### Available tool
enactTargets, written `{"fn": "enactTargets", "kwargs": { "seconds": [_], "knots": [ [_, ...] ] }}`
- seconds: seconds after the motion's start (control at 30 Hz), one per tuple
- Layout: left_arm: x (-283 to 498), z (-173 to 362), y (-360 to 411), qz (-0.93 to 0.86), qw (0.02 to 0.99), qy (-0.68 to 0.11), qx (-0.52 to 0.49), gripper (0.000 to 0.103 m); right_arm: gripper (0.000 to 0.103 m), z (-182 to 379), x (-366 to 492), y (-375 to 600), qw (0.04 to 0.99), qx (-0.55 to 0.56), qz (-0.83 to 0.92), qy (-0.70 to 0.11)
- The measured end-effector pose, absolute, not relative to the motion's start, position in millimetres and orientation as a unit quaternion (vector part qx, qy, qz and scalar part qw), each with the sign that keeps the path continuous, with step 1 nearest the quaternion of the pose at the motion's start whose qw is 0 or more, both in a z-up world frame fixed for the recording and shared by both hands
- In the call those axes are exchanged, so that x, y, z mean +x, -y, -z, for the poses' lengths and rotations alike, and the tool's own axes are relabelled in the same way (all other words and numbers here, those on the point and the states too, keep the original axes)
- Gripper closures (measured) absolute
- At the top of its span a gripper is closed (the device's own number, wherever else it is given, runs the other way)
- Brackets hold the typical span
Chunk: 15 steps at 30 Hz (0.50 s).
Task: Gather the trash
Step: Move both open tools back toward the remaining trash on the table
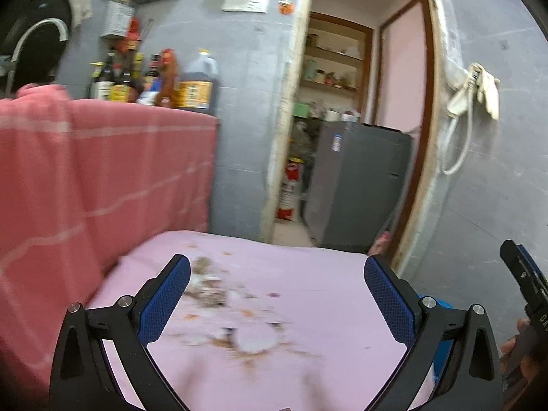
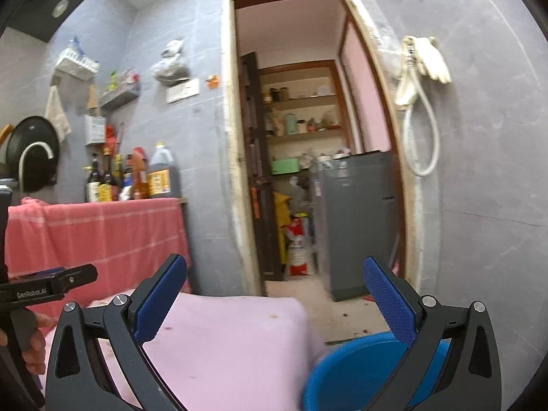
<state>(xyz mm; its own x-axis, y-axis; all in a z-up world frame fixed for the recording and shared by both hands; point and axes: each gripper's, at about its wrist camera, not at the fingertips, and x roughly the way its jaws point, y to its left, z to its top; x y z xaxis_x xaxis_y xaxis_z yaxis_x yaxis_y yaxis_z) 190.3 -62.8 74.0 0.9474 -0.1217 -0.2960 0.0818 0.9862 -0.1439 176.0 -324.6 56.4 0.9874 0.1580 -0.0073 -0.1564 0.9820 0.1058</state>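
Observation:
Scraps of trash (image 1: 219, 304), grey crumpled bits, white round pieces and brown crumbs, lie scattered on a pink cloth-covered surface (image 1: 325, 284). My left gripper (image 1: 277, 294) is open and empty, its blue pads either side of the scraps, above them. My right gripper (image 2: 274, 298) is open and empty, over the pink surface's right edge (image 2: 239, 328). A blue basin (image 2: 356, 373) sits on the floor below the right gripper. The right gripper's side also shows at the right edge of the left wrist view (image 1: 527, 284).
A counter draped in red cloth (image 1: 102, 171) stands to the left with several sauce bottles (image 1: 154, 78) on it. An open doorway (image 2: 308, 171) ahead leads to a pantry with a grey fridge (image 2: 359, 222). A grey tiled wall with gloves and hose (image 2: 421, 68) is right.

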Motion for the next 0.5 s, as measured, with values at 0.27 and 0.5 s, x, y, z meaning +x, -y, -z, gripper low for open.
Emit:
{"fn": "enactTargets", "kwargs": {
  "seconds": [0.27,0.5],
  "knots": [
    [171,-58,4,-0.014,0.984,-0.163,-0.077,0.003,0.000,-52,183,271,0.988,0.053,-0.142,-0.037],
    [175,-32,-17,-0.031,0.975,-0.211,-0.062,0.003,0.000,-38,207,239,0.975,0.040,-0.186,-0.114]
  ]
}}
